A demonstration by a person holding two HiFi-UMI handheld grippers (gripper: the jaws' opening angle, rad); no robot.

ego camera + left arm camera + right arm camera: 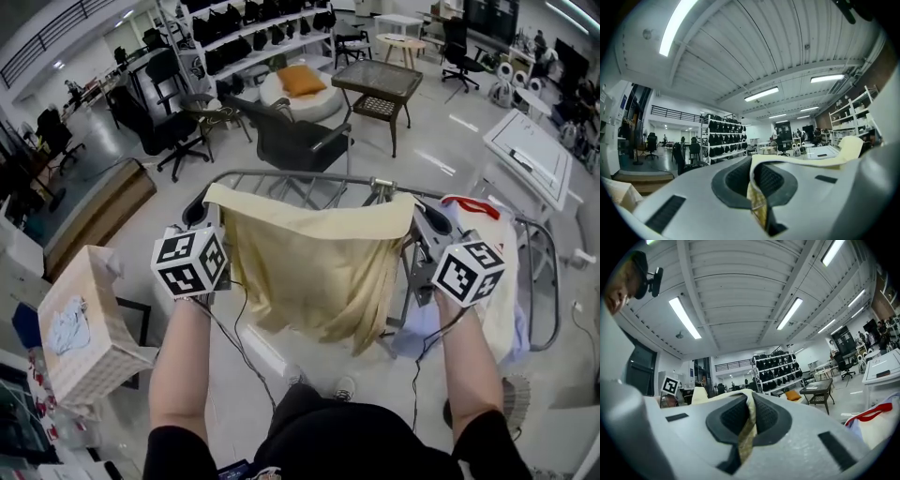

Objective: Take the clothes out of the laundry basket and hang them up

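Big open workshop, grey floor, shelving along upper frame. Metal drying rack at centre. Yellow cloth spread wide at frame centre, before rack. Left gripper clamped on its left top corner, right gripper clamped on right corner. Laundry basket lower left.

support: floor | standing: drying rack, laundry basket | rack: pale clothes

Left gripper and right gripper hold yellow cloth spread near drying rack.
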